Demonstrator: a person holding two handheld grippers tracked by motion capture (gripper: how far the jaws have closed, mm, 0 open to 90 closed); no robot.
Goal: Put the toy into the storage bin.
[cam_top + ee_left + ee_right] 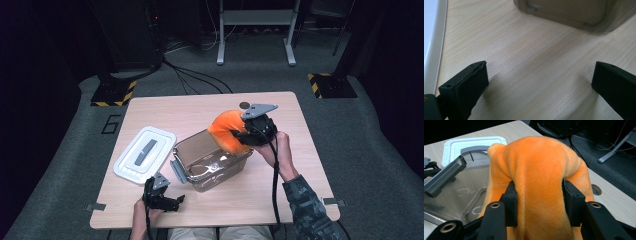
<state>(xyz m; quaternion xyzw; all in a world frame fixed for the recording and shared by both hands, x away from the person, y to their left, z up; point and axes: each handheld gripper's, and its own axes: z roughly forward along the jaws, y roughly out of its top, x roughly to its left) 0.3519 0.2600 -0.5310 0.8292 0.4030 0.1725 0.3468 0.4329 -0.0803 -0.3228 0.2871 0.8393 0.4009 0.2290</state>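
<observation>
A white lid (144,154) lies left of my left gripper (162,200), whose jaws rest spread on the table (280,190). My right gripper (539,202) pinches an orange plush (536,170) above the clear box's (212,162) far rim.

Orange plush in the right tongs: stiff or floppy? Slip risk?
Probably soft: the plush bulges around the right tongs, which pinch it in. Likely floppy, since it droops over the box rim. Fuzzy fabric should grip well, so slipping seems unlikely.

R tongs (239,136) hold orange plush (226,130) over clear box (212,165); lid (145,154) beside.
</observation>
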